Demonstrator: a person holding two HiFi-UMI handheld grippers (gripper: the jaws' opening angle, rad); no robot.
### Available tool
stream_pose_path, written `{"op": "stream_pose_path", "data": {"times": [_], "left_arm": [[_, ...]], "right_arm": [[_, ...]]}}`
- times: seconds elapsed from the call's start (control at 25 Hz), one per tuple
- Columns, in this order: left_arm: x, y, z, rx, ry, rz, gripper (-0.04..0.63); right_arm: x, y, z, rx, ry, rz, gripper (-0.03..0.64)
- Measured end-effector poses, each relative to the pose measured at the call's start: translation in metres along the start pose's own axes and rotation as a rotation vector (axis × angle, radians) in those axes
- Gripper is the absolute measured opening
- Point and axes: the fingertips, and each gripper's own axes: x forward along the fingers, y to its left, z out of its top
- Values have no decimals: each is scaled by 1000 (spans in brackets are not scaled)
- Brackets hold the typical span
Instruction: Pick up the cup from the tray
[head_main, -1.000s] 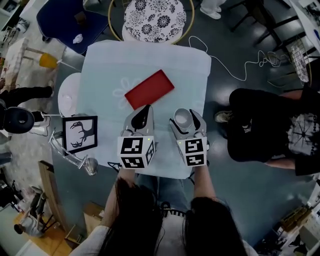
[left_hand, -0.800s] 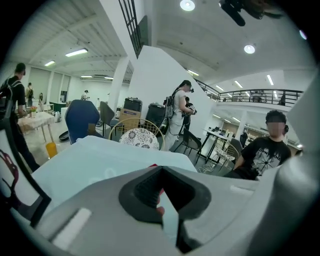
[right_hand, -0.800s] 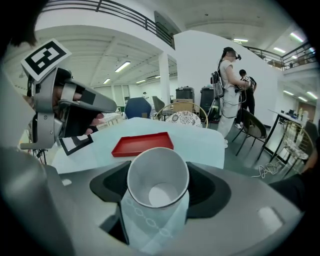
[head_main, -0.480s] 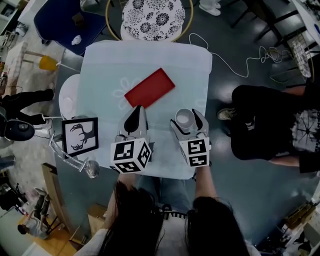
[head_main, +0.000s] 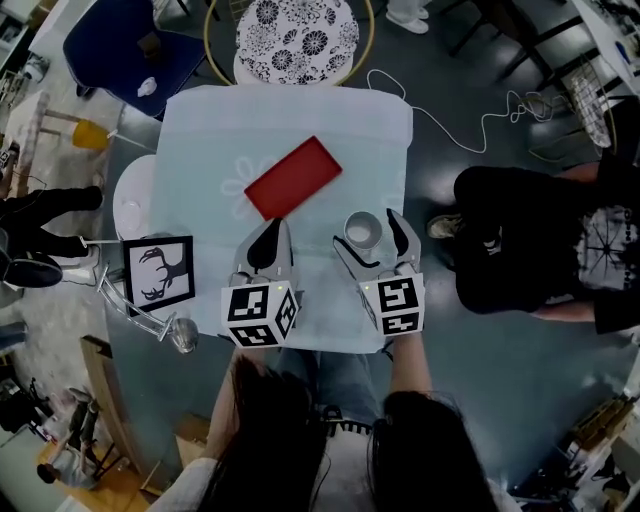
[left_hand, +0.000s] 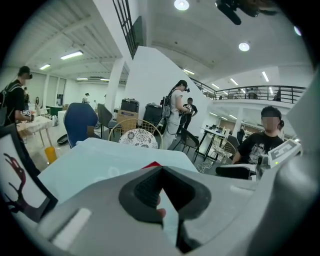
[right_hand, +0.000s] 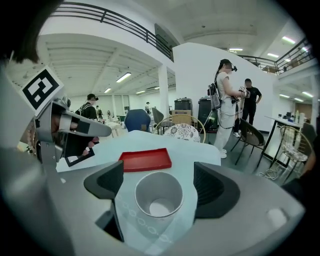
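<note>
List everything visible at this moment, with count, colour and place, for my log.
table: one, pale blue cloth over it, centre.
tray: one, red, mid-table, nothing on it.
cup: one, white, upright on the cloth, off the tray, nearer the person.
framed picture: one, black frame with an antlered-deer print, beside the table's left edge.
patterned chair: one, black-and-white seat, far side of the table.
blue chair: one, far left.
seated person: one, black clothes, right of the table.
left gripper: one, grey, jaws together, empty, above the cloth.
right gripper: one, grey, jaws apart either side of the cup.
</note>
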Motion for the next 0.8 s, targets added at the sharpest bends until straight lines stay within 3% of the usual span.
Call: {"op": "stream_pose_path", "data": {"times": [0.52,0.68,0.8], "left_arm": [[-48,-32,36,31,-76,-92,2],[-73,-48,45,95,-108,-131,1],[-85,-58,51,95,-137,-162,1]], "right_arm": [[-62,26,58,-23,-93,-6,443],[-83,44,71,-23,-122,4,443],[-94,48,78,-25,-139,-3,416]]}}
